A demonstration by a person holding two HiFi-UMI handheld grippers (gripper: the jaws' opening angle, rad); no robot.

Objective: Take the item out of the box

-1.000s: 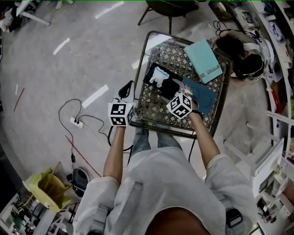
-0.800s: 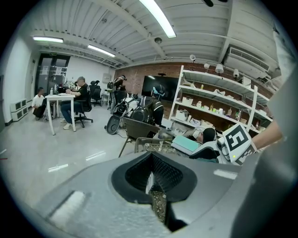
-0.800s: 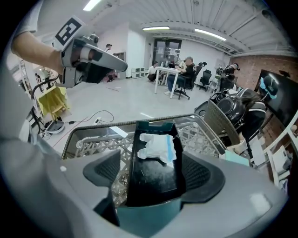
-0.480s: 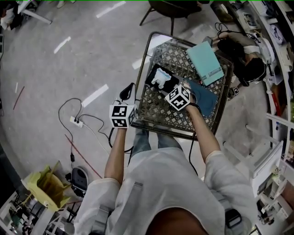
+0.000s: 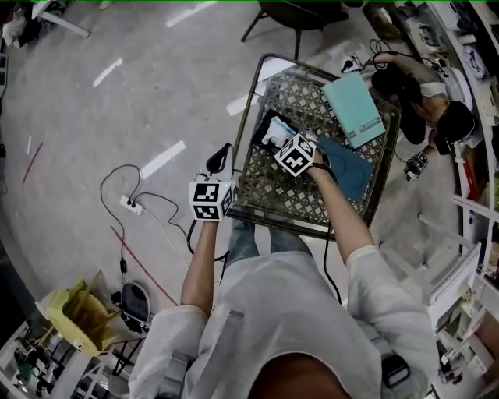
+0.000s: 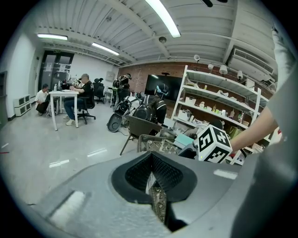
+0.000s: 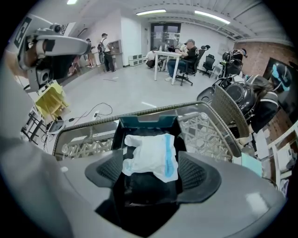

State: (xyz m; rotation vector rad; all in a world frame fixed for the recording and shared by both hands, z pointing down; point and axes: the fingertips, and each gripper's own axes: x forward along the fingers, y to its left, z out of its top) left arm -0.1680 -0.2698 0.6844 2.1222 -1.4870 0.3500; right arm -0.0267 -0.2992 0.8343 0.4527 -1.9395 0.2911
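An open dark box with teal walls lies on the metal lattice table. Inside it rests a white folded item with a blue stripe, also visible in the head view as the white item. My right gripper reaches into the box with the item lying between its pads. Its jaws are closing, and the pads stand beside the item without pressing it. In the head view the right gripper sits just behind its marker cube. My left gripper hangs off the table's left edge, shut and empty.
A teal lid lies at the table's far right, and a darker teal flap beside the box. A cable and power strip trail on the floor to the left. A chair stands behind the table; a person crouches at right.
My right gripper has moved forward and left across the table until it stands over the box and the white item. The left gripper has hardly moved.
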